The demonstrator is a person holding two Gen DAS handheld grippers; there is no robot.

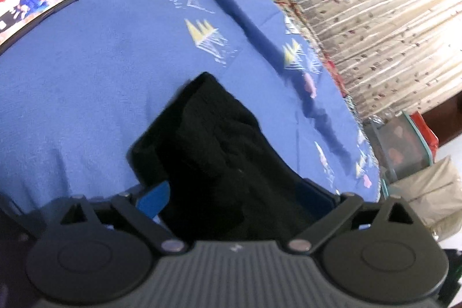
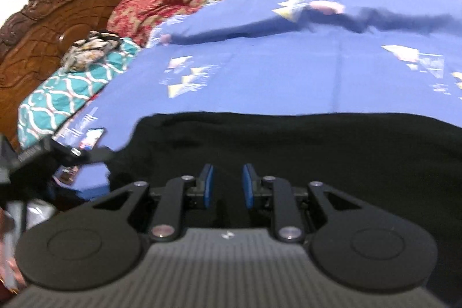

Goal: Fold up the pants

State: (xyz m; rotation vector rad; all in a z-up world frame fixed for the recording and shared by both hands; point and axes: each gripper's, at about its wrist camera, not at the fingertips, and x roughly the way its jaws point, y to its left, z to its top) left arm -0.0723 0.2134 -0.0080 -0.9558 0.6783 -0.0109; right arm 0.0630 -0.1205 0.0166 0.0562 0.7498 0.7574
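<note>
Your left hand-held gripper (image 1: 239,192) spread wide, black pants (image 1: 213,158) lying loose between its fingers, your right hand-held gripper (image 2: 228,184) narrowly parted over pants on the bed (image 2: 260,82), grip unclear.

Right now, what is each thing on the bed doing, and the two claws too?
Pants: black, lying bunched on the bed.
Phone: flat on the sheet, screen lit.
Sheet: blue, spread over the bed.
Left claw: wide open, pants between its fingers, not pinched.
Right claw: narrow gap, nothing held, over the pants.
</note>
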